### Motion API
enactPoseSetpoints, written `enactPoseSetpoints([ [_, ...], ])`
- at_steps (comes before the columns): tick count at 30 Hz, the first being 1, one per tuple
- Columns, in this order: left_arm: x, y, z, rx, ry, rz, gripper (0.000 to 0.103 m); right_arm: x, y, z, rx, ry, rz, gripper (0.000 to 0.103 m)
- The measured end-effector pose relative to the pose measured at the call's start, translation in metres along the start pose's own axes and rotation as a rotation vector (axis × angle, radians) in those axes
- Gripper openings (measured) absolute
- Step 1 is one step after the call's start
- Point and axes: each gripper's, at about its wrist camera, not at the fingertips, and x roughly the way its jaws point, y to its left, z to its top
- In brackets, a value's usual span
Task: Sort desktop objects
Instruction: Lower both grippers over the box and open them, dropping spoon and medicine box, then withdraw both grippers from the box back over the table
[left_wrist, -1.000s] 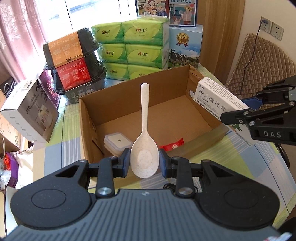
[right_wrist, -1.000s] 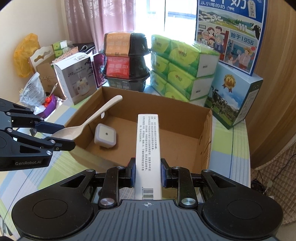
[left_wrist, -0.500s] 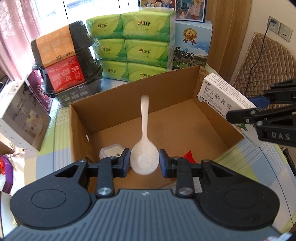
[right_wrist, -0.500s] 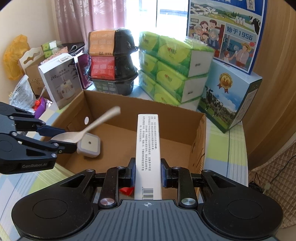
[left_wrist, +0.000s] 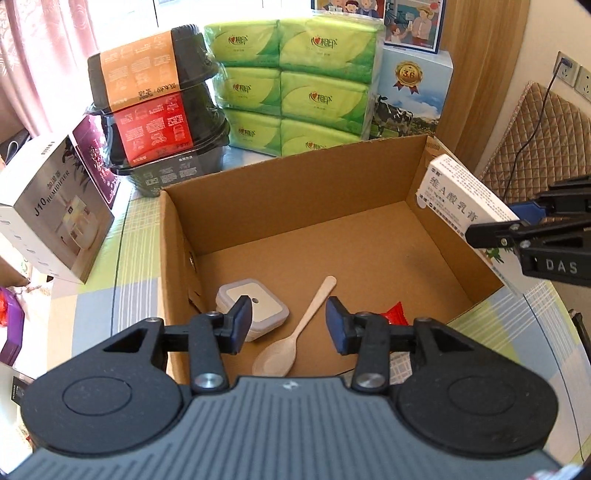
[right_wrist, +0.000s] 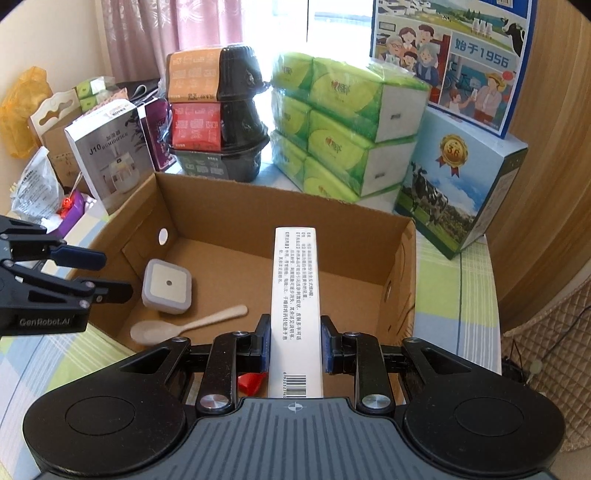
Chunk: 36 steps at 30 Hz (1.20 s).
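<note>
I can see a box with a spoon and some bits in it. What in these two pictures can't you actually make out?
- Red packet in the cardboard box: mostly hidden behind the left gripper in the left wrist view, and behind the right gripper in the right wrist view.
- White carton: its near end is cut off by the gripper body; small print unreadable.
- Square lidded container: contents hidden by its lid.

Bright daylight from window (right_wrist: 332, 22) at far side, pink curtains (right_wrist: 147, 33) left of it. Wood panel (right_wrist: 554, 147) on right. White wall with sockets (left_wrist: 576, 72) far right, quilted chair back (left_wrist: 535, 147) below. Table has checked green-blue cloth (right_wrist: 454, 277).
</note>
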Motion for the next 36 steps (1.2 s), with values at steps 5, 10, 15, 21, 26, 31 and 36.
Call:
enactPoseSetpoints([
  [5,-0.003,0.002,-0.001,0.001,-0.007,0.002,0.043,0.003,0.003,0.010,-0.005,-0.040,-0.010,0.023],
  [10,-0.007,0.004,-0.007,-0.005,-0.012,0.006,0.049,-0.002,-0.003,0.015,0.040,-0.098,-0.019,0.042],
  [15,-0.019,0.005,-0.020,-0.023,-0.027,-0.002,0.052,-0.021,-0.003,0.002,0.044,-0.118,-0.001,0.050],
  [21,-0.039,-0.003,-0.043,-0.038,-0.037,-0.008,0.062,-0.044,0.005,-0.030,0.042,-0.098,0.006,0.063],
  [26,-0.062,-0.015,-0.066,-0.051,-0.039,0.000,0.073,-0.067,0.020,-0.070,0.027,-0.072,0.018,0.073],
  [31,-0.089,-0.029,-0.093,-0.053,-0.052,0.033,0.086,-0.094,0.028,-0.115,0.065,-0.061,0.041,0.093],
  [36,-0.118,-0.038,-0.123,-0.066,-0.064,0.045,0.096,-0.122,0.038,-0.151,0.085,-0.047,0.049,0.101],
])
